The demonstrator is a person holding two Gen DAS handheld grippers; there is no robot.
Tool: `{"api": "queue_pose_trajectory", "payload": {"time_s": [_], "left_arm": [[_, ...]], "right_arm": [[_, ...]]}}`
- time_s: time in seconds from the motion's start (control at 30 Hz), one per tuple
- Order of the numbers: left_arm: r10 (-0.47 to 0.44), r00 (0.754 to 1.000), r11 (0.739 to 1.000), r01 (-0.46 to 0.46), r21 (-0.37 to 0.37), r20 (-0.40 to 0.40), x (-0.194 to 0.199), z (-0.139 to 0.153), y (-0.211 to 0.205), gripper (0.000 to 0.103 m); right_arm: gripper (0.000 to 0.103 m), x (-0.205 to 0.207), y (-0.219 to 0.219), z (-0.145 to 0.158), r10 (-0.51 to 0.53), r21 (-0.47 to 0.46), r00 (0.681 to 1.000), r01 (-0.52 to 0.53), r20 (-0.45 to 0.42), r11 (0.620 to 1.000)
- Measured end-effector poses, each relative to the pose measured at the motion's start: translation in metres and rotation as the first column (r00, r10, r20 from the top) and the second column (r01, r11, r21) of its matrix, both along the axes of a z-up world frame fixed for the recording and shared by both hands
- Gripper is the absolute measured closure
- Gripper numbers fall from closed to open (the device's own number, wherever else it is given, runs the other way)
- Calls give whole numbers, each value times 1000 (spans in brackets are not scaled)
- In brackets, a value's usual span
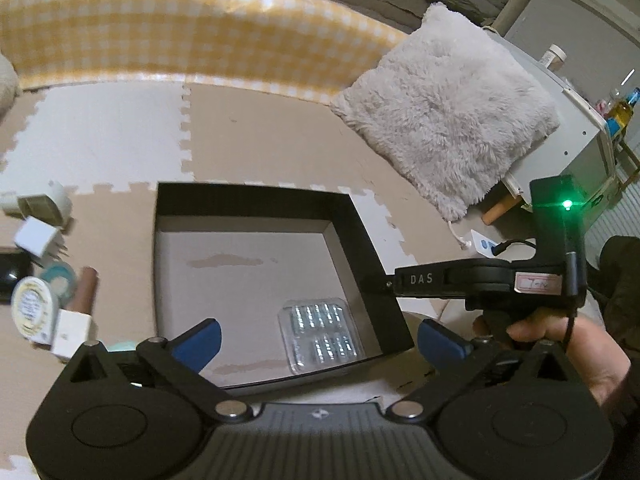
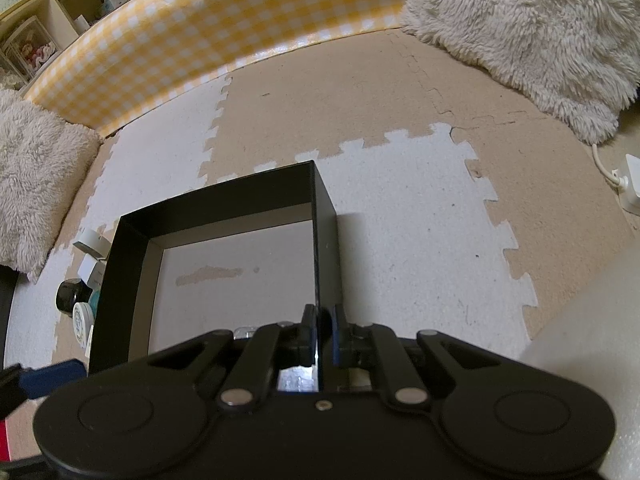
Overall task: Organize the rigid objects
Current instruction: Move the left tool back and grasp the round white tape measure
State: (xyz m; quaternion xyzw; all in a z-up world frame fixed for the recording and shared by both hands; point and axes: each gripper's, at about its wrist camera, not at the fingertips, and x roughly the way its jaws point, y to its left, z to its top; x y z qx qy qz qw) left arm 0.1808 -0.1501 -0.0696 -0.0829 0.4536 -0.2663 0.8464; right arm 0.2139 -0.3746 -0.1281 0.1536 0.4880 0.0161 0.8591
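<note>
A black box [image 1: 256,200] with a grey floor sits on the foam mat. A clear blister pack [image 1: 322,332] lies flat in its near right corner. My left gripper [image 1: 320,340] hangs above that corner, its blue fingertips [image 1: 200,340] wide open and holding nothing. My right gripper [image 2: 320,320] is shut on the box's right wall [image 2: 326,240]; in the left wrist view the right gripper [image 1: 380,285] pinches the rim, with a hand behind it. Left of the box lie several small items: a white plug [image 1: 36,236], a round tub [image 1: 32,308] and a brown tube [image 1: 84,288].
A fluffy white pillow [image 1: 444,108] lies beyond the box on the right, a second pillow [image 2: 36,176] on the left. A yellow checked bumper [image 1: 180,32] borders the mat at the back. A white cabinet [image 1: 572,120] and a charger with cable [image 2: 630,184] stand at the right.
</note>
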Motion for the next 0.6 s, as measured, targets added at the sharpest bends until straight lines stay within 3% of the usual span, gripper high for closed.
{"api": "queue_pose_trajectory", "payload": {"time_s": [0.4,0.6], "left_arm": [[7,997,997,-13,77,73,-2,27,39,0],[52,987,989,-72,131,153,7,39,72,0]], "right_arm": [[95,0,0,0,0,-1,1000,0,0,1000],[95,-1,0,0,-1,-1,1000,1,-1,1000]]}}
